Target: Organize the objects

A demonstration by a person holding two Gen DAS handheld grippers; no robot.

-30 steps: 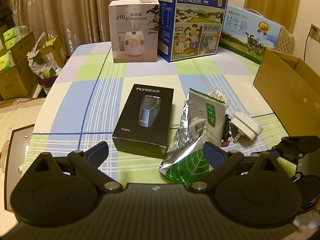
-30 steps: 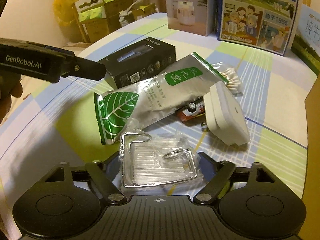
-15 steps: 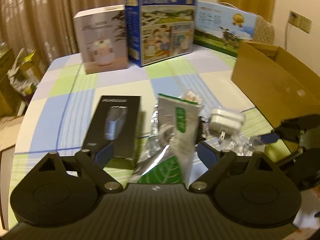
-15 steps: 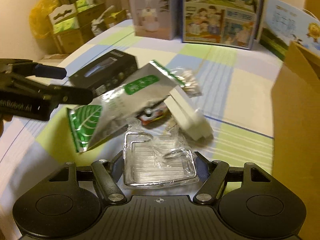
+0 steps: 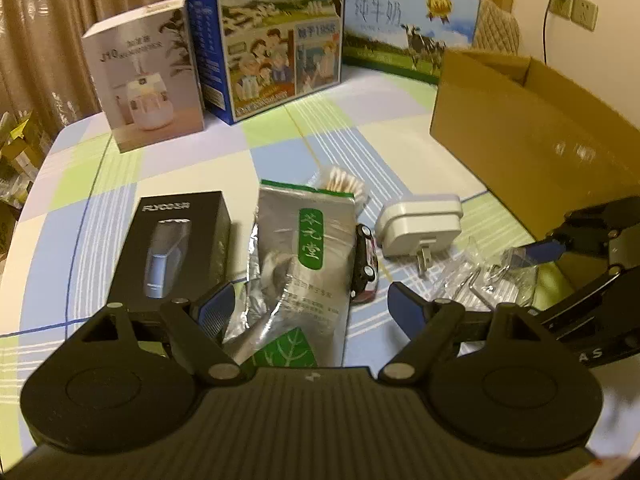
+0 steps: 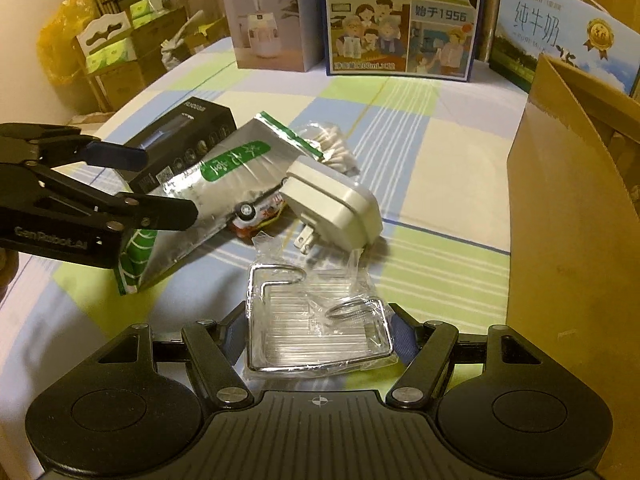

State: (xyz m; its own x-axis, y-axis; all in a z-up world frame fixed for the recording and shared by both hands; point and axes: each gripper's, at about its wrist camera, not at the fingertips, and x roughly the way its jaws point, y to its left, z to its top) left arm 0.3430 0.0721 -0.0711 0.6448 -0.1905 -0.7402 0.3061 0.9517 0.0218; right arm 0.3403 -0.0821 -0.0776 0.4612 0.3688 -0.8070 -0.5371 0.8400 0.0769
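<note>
A silver pouch with green labels (image 5: 308,248) lies on the checked tablecloth, its lower end between the spread fingers of my open left gripper (image 5: 308,308). In the right wrist view the pouch (image 6: 224,176) leans on a black shaver box (image 6: 188,124), with my left gripper (image 6: 152,184) straddling its near end. My right gripper (image 6: 318,332) is shut on a wire rack in clear plastic wrap (image 6: 312,320), held just above the table. From the left wrist view that rack (image 5: 492,280) hangs at the right gripper's (image 5: 560,248) tip.
A white plug adapter (image 6: 336,200), a small toy car (image 6: 260,212) and a packet of cotton swabs (image 6: 332,140) lie beside the pouch. An open cardboard box (image 6: 572,208) stands at the right. A humidifier box (image 5: 148,80) and two milk cartons (image 5: 276,36) line the far edge.
My left gripper has swung right from the shaver box, so the pouch now sits between its fingers. My right gripper has carried the wrapped rack right, closer to the cardboard box.
</note>
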